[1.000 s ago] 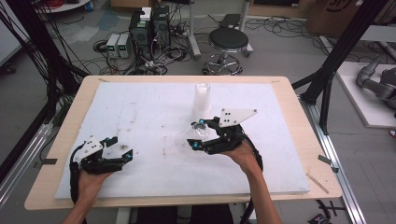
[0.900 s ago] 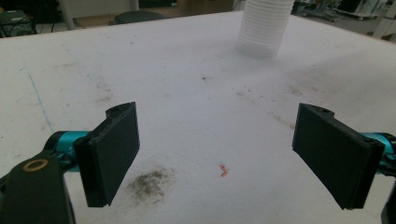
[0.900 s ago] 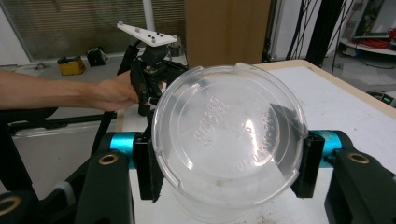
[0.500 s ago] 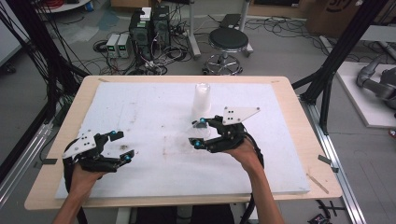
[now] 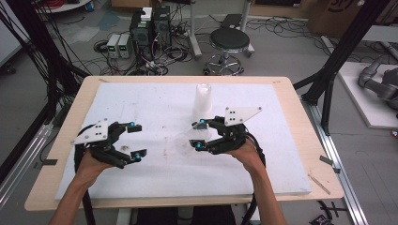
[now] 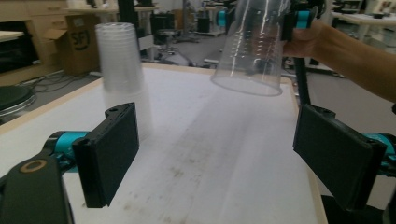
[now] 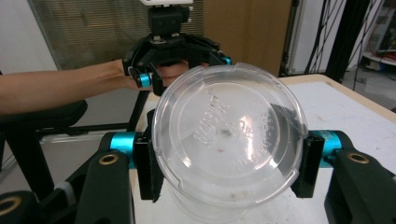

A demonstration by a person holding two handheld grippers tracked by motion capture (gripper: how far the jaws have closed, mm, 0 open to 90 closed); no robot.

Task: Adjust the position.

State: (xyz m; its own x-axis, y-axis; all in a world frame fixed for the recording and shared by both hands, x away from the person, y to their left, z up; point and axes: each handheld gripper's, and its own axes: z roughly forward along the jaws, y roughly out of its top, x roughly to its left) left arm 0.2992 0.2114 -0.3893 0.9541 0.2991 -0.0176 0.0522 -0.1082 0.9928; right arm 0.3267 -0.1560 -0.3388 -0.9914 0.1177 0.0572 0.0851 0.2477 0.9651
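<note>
White sheeting covers the wooden worktop [image 5: 70, 187], which is surrounded by a workshop floor carrying cables, electronic boxes and a black round stool [image 5: 229, 41]. A stack of clear plastic cups [image 5: 202, 97] is placed upright towards the far middle of the worktop, well apart from the left gripper [image 5: 133, 139] and near the right gripper [image 5: 198, 135].

A single clear plastic cup [image 7: 229, 140] is clamped between the pads of the right gripper, which are pressed against its opposite walls. In the left gripper view this cup [image 6: 252, 46] is seen raised off the surface, tilted, with its open rim turned downwards and towards the left side of the worktop.

The left gripper is held above the near left part of the worktop with its jaws spread wide; nothing is held between them. The two grippers are faced towards each other across bare sheeting.
</note>
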